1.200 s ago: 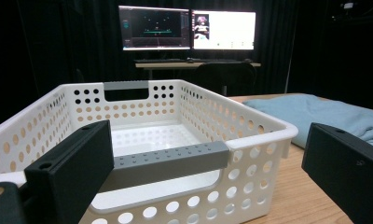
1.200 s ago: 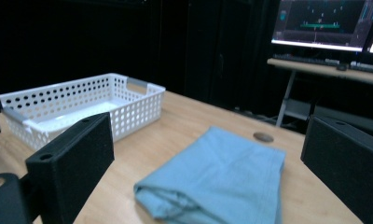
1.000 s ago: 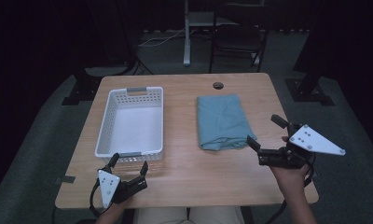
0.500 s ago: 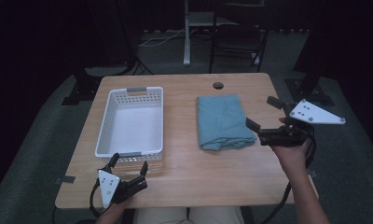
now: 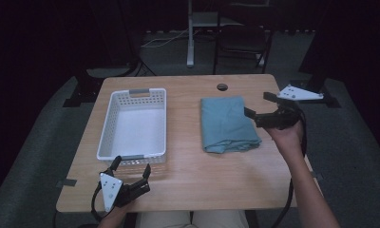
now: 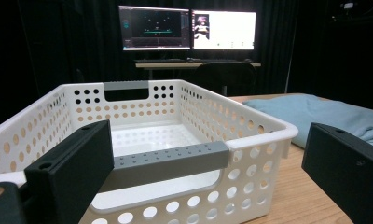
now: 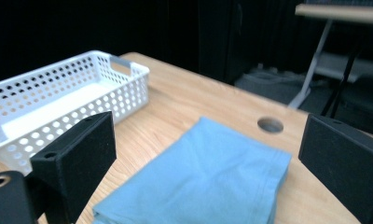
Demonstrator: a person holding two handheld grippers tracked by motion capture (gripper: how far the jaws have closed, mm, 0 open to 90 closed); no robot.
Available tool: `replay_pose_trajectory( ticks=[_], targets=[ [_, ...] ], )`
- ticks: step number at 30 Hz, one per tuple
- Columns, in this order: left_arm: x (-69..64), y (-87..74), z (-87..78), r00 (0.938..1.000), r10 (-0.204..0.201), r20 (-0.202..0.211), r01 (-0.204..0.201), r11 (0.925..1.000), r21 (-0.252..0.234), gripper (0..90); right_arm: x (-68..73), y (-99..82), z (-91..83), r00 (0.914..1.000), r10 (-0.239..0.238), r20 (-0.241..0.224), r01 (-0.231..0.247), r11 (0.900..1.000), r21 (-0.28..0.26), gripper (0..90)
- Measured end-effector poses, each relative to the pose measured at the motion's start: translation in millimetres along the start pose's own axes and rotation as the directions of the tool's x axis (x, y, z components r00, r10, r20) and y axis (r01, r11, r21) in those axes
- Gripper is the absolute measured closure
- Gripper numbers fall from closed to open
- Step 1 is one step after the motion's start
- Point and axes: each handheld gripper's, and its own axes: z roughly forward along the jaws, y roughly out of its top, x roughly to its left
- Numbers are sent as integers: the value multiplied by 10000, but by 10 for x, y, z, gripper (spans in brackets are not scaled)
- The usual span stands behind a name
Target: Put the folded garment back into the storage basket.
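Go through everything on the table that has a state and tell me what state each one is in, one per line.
Blue cloth: folded, flat on the table, not gripped.
White basket: upright, empty.
Right gripper: open, at the cloth's right edge.
Left gripper: open, at the basket's near end, holding nothing.
Monitors: switched on.

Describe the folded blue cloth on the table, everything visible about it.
The cloth is light blue-green, soft fabric, folded into a rough rectangle of several layers, with a bulging fold at its near edge. It lies flat on the wooden table, right of the white basket and apart from it. The right tool hovers open at its right edge.
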Motion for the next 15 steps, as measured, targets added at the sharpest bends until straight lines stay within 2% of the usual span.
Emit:
replay_pose_trajectory(
  ticks=[5, 15],
  targets=[
    [0, 0, 0, 10000, 1, -1, -1, 10000, 3, 34, -197, -101, 204, 9987, 428, 289, -447, 9968, 669, 42],
    [0, 0, 0, 10000, 2, -3, -2, 10000, 2, 34, -385, -247, 424, 9946, 835, 619, -923, 9834, 1563, 42]
  ],
)
